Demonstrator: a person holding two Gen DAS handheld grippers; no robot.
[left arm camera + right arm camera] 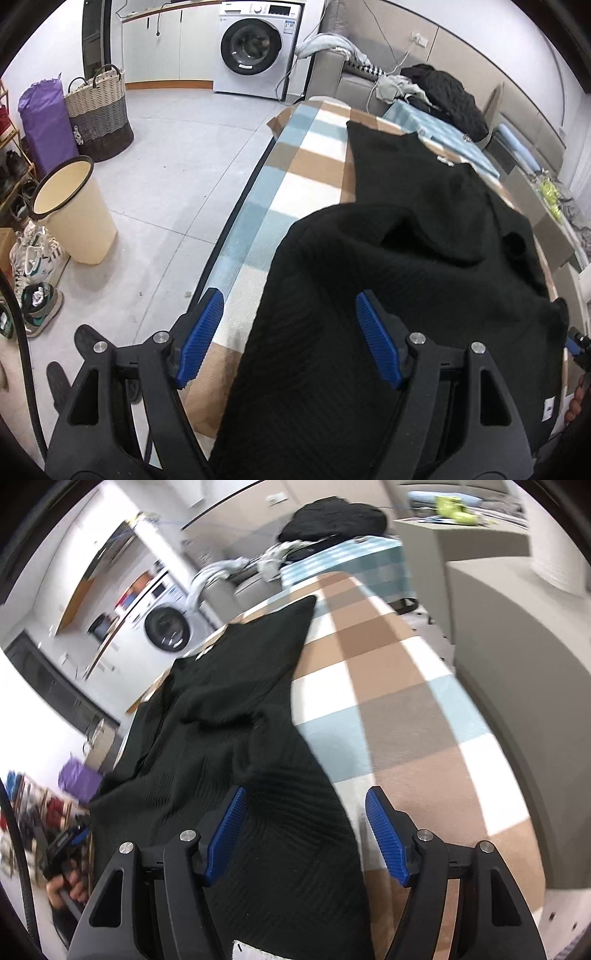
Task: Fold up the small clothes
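Note:
A black knit garment lies rumpled along a checked blanket on a table; it also shows in the right wrist view, over the same blanket. My left gripper is open over the garment's near left edge, its blue pads wide apart and empty. My right gripper is open over the garment's near right edge, one pad above the cloth and the other above the blanket. The left gripper also shows at the left edge of the right wrist view, in a hand.
A cream bin, a woven basket, a purple bag and shoes stand on the floor at left. A washing machine is at the back. A clothes pile lies on a grey sofa.

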